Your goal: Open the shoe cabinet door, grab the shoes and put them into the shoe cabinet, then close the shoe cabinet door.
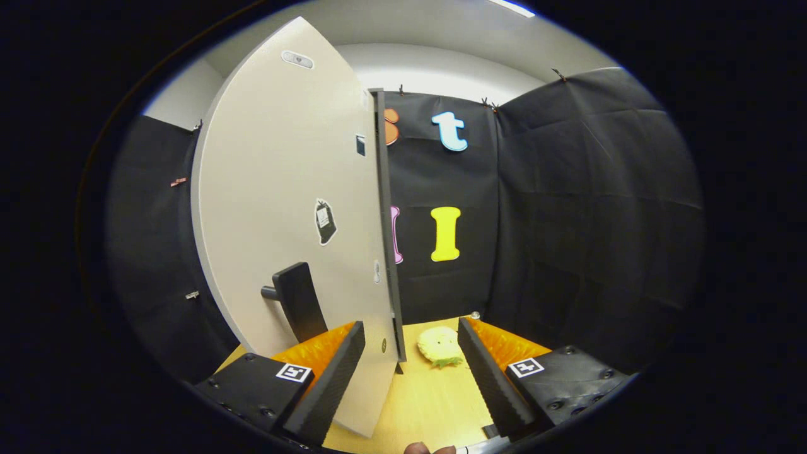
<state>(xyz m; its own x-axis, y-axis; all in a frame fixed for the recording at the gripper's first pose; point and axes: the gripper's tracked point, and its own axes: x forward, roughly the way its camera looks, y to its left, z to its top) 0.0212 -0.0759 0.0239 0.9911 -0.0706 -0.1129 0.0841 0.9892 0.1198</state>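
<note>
Okay, door stage looks done from here: the shoe cabinet door [290, 208] is swung open, its free edge pointing straight at my camera. I judge the shoe step is up next; putting it away and closing the door are both left. I can't see into the cabinet from this angle.

Gripper [410, 359]: fingers spread wide, holding nothing. The door's lower edge passes between them, closer to the left finger; can't tell if it touches.

The shoe [439, 345] sits on the floor [429, 403] at 12 o'clock, just ahead of the fingers, a bit toward the right one. I see only one.

Materials: the door is a flat, smooth, pale panel, matte, with a dark blocky handle [296, 301] on a short stub at about 10 o'clock from the gripper, plus a small dark sticker [325, 221] above it. The shoe looks soft and fuzzy, pale yellow, rounded, with a greenish edge low down. Floor is smooth, light wood-tone.
</note>
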